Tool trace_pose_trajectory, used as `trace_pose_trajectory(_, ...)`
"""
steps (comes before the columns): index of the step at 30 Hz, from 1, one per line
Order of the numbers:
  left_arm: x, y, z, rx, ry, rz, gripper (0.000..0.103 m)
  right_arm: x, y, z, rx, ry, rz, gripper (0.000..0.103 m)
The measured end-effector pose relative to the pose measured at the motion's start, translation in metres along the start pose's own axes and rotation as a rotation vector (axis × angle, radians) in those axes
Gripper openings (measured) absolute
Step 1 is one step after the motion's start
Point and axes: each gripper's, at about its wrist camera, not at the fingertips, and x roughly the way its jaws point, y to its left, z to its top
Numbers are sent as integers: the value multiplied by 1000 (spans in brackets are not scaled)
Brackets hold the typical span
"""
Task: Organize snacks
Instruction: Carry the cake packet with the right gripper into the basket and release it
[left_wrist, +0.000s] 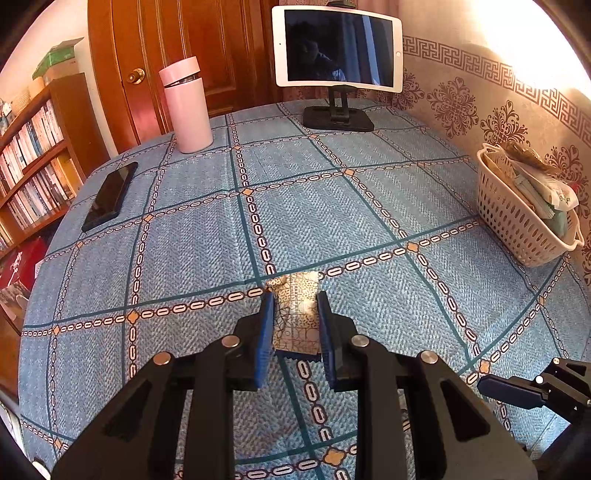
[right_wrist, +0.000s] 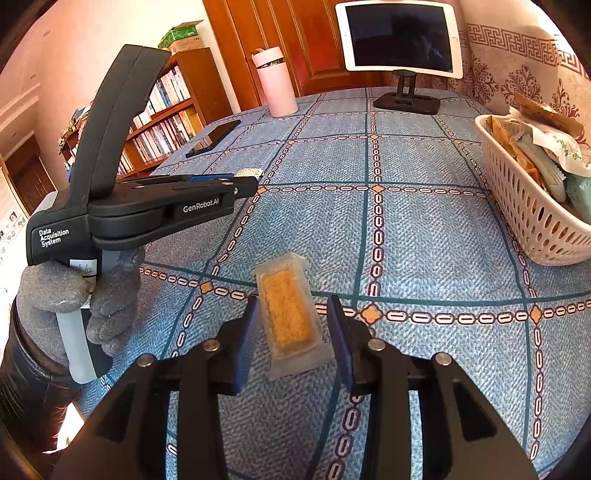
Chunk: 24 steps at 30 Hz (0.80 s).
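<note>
The left gripper (left_wrist: 295, 325) pinched a patterned snack packet (left_wrist: 295, 314) between its pads. The right gripper (right_wrist: 291, 332) stood open around a clear-wrapped snack bar (right_wrist: 290, 317), gaps either side. Bare tablecloth (right_wrist: 424, 240) lay ahead; the basket (right_wrist: 532, 218) sat forward-right. The left tool read "GenRobot.AI" and "Data Acquisition System".

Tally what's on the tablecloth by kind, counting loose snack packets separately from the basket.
Loose snack packets: 2, a patterned packet between the left claw pads, a clear-wrapped bar between the right claw pads
Snack baskets: 1, white basket, contents too piled to count
Bottles: 1, pink bottle
Phones: 1, black phone
Tablets on stands: 1, tablet
Total: 6
</note>
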Motion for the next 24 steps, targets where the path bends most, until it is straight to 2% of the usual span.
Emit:
trace_pose_trajectory(10,-2,4,-3,-9,-2,-3,24,18,13,4,-70,34,-50,38)
trace_pose_trajectory(14,-2,7,-4,-16,0,-7,24,15,11,4,-60,22,-58,32)
trace_pose_trajectory(24,-10,3,-1,-12,-18,-15,24,-10,2,7,-17,-45,-31,31)
